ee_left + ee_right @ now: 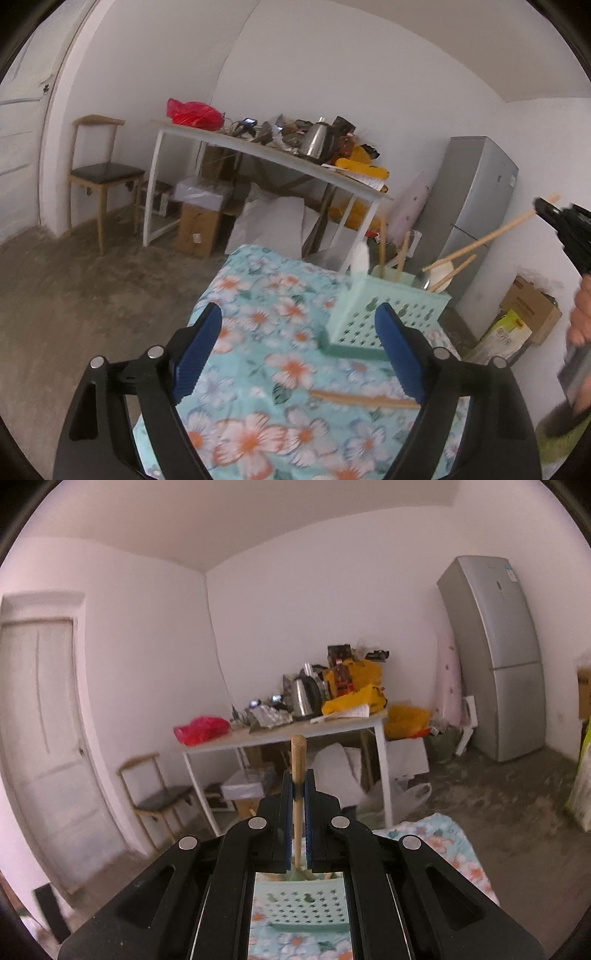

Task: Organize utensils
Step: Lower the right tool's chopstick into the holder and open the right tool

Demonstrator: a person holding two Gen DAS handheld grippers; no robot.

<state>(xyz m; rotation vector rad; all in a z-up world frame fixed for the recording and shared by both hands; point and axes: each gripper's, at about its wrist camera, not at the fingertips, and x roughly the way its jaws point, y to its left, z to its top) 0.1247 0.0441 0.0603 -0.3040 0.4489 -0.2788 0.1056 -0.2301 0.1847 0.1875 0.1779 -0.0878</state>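
My right gripper (298,786) pinches a wooden utensil (297,760); I'd lower it upright into the green basket (373,314); left gripper (299,339) jaws spread, empty

On the flowered tablecloth (258,295) the basket (373,314) sits toward the far right, utensils standing in it; one chopstick (364,399) lies on the cloth nearer the camera; cluttered table (273,155) behind, fridge (476,206) right of it.
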